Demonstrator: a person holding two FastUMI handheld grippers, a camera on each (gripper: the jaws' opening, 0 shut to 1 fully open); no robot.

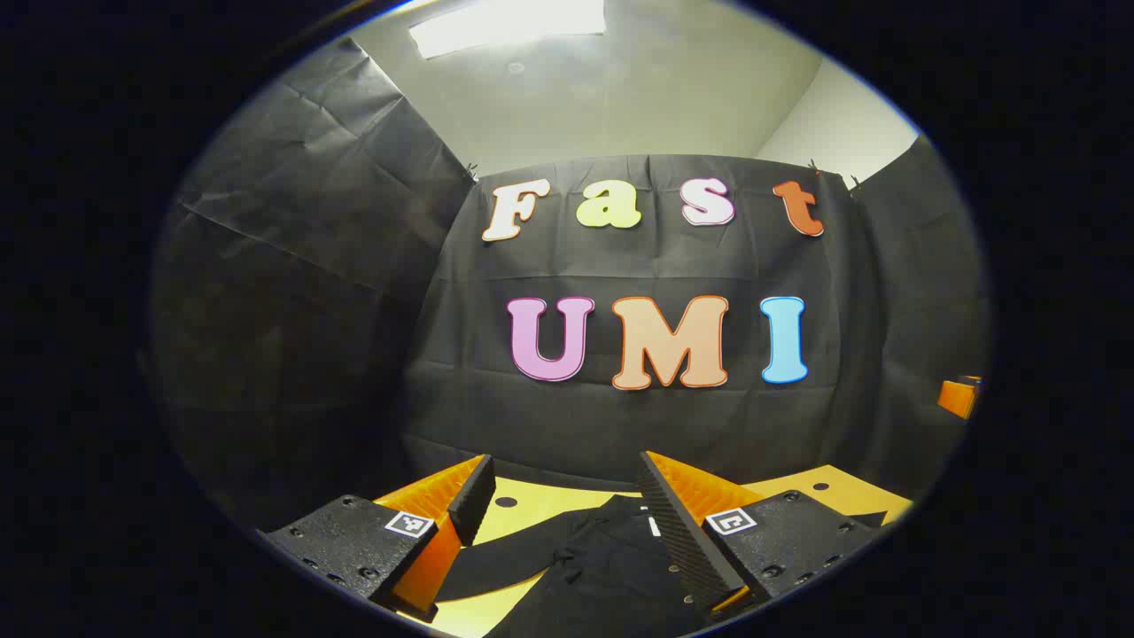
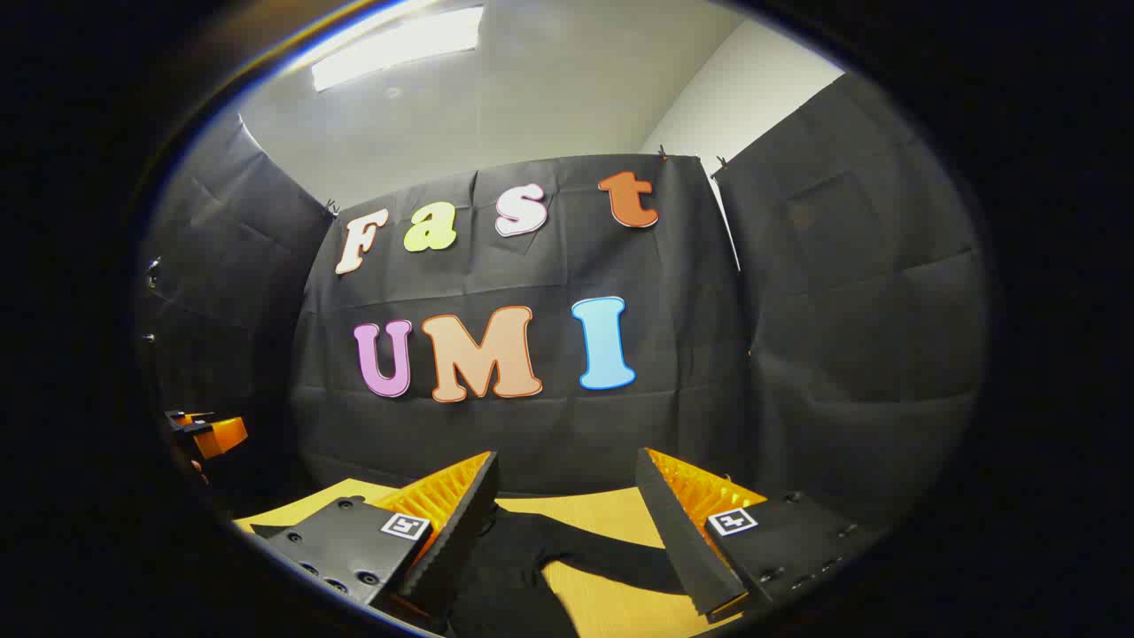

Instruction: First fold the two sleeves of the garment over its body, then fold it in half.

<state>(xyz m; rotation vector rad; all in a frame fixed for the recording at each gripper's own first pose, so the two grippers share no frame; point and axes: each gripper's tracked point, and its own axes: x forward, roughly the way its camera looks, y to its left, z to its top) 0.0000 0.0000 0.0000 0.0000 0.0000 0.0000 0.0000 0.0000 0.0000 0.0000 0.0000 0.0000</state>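
A black garment [image 1: 602,558] lies flat on the yellow table [image 1: 532,505], seen low in the left gripper view between my left gripper's fingers. One sleeve [image 1: 505,558] stretches out to the left. My left gripper [image 1: 567,478] hangs above it, open, with nothing between its fingers. In the right gripper view the same garment [image 2: 514,567] lies below my right gripper [image 2: 567,474], which is open and holds nothing. Its other sleeve [image 2: 611,549] runs out to the right over the yellow table [image 2: 602,602]. The lower body of the garment is hidden below the views.
Black cloth walls [image 1: 310,292] close the booth on three sides, just behind the table's far edge. The other gripper [image 1: 961,394] pokes in at the right edge of the left gripper view, and at the left edge of the right gripper view [image 2: 208,434].
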